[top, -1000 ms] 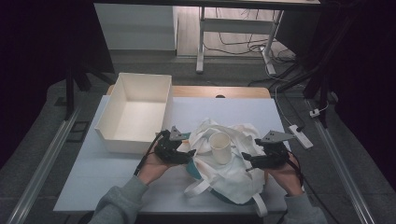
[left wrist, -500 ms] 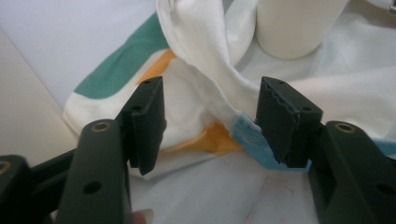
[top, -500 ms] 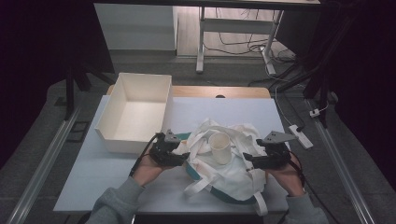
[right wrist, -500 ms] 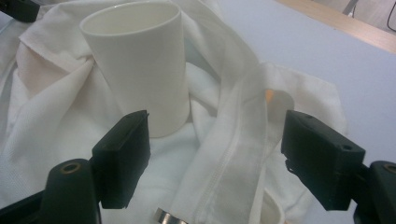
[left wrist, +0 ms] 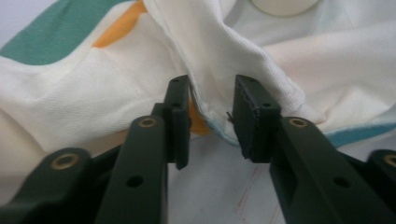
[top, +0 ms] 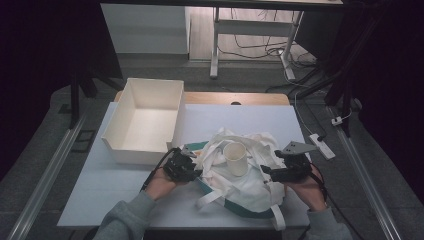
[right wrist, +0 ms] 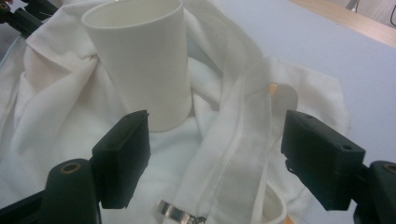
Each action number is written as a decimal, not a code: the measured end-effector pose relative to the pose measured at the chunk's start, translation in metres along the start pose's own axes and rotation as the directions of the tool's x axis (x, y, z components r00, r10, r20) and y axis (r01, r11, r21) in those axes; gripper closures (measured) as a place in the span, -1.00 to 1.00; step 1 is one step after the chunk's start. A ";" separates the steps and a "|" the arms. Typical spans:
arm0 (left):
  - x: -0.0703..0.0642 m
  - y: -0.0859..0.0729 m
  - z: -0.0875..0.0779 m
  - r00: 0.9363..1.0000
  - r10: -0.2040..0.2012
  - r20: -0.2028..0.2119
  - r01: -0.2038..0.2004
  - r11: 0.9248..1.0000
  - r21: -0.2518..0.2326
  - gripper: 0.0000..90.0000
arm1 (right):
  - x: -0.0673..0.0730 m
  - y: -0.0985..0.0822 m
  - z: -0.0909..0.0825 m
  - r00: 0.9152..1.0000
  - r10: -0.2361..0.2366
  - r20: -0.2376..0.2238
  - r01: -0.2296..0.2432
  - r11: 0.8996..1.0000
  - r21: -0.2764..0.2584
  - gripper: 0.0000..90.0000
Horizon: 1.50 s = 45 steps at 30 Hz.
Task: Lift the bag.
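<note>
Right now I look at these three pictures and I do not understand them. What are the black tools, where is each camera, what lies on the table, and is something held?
There is no machine: a person holds a black two-jaw gripper in each hand. The high view looks down from above the table. Each of the other two cameras rides on one gripper and looks along its jaws.

On the table lie a white open box and a crumpled white cloth bag with green and orange patches. A white paper cup stands on the bag.

The left gripper has just been closing on a fold of the bag's edge; the cloth is between its jaws, with a gap visible, so it is not clamped. The right gripper is open over a bag strap, holding nothing.
</note>
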State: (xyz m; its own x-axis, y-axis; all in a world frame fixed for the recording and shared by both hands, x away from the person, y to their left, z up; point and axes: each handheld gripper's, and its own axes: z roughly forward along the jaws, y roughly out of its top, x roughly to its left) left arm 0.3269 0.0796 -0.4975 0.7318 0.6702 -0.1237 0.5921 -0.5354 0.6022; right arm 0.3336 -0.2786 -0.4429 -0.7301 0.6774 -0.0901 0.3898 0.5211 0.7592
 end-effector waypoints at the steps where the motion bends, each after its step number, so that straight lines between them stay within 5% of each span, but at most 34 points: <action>1: 0.000 0.000 0.000 1.000 0.002 0.004 -0.002 1.000 -0.001 0.56 | 0.000 0.000 -0.002 1.000 -0.001 0.000 0.001 1.000 0.004 -0.46; 7: 0.000 0.000 -0.004 1.000 0.013 0.011 -0.012 1.000 -0.017 0.76 | 0.002 -0.005 -0.015 0.999 0.011 0.049 -0.013 0.999 0.042 -0.40; 12: 0.001 0.000 -0.007 1.000 0.020 0.024 -0.020 1.000 -0.024 0.77 | -0.006 -0.017 -0.022 0.994 0.075 0.073 -0.081 0.993 0.080 -0.24; 21: 0.000 0.001 -0.009 0.999 0.027 0.030 -0.026 0.999 -0.032 0.78 | -0.012 -0.035 -0.003 0.989 0.147 0.024 -0.149 0.969 0.199 -0.09; 24: 0.000 0.000 -0.010 0.999 0.032 0.031 -0.030 0.999 -0.035 0.78 | -0.010 -0.037 0.003 0.990 0.140 0.009 -0.138 0.961 0.240 0.01; 32: 0.000 0.000 -0.011 0.999 0.034 0.035 -0.033 0.999 -0.040 0.78 | -0.010 -0.037 0.001 0.991 0.137 -0.008 -0.131 0.963 0.236 0.68; 45: 0.000 0.002 -0.027 0.998 0.046 0.041 -0.042 0.996 -0.079 0.78 | -0.013 -0.030 -0.017 0.995 0.102 0.009 -0.102 0.983 0.153 0.85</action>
State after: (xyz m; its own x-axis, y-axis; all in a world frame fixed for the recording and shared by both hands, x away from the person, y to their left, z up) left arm 0.3186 0.0923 -0.4753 0.7712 0.6236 -0.1279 0.5320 -0.5210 0.6675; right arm 0.3219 -0.3118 -0.4530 -0.6818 0.7314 -0.0181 0.5432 0.5227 0.6570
